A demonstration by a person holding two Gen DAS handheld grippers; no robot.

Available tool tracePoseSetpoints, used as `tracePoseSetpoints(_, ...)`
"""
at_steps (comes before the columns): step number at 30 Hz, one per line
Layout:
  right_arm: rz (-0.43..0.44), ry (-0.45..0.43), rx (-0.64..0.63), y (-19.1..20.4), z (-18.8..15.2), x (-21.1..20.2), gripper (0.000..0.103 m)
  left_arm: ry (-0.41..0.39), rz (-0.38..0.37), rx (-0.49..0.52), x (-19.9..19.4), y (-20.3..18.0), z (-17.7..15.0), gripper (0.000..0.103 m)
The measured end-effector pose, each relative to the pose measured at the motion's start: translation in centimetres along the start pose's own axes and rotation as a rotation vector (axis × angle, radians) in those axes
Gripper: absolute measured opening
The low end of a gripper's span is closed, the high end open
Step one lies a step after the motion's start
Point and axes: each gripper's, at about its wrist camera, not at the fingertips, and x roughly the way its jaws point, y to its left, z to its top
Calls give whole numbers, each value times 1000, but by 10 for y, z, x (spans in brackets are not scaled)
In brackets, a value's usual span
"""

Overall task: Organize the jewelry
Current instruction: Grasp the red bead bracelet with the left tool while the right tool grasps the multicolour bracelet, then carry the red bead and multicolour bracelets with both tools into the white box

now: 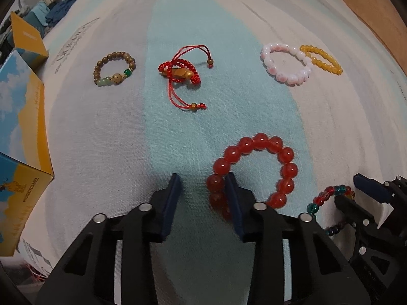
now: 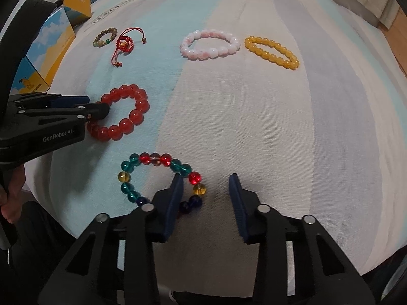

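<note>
Nearby, both grippers' jaws gape, each straddling beads: red bracelet (image 1: 251, 172), multicolored bracelet (image 2: 160, 180).

six bracelets on the striped cloth (image 2: 254, 127), one big red bead bracelet (image 2: 122, 113), one multicolour glass one (image 2: 142, 175), one pink (image 2: 210, 45), one yellow (image 2: 271, 52), one brown wooden (image 2: 104, 36), one red cord one (image 2: 125, 44), plus two blue-and-yellow boxes (image 1: 17, 117)

Six bead bracelets (image 2: 118, 113) flat on cloth
</note>
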Motion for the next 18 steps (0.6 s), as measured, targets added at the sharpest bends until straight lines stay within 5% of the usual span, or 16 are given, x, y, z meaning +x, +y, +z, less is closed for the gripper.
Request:
tracePoseSetpoints(5, 1, 3, -3, 4, 2, -1, 13, 16, -15, -12, -1, 3, 0, 14)
tracePoseSetpoints(18, 33, -10, 64, -3, 2, -11, 9, 9, -34, -65, -17, 16, 5, 13)
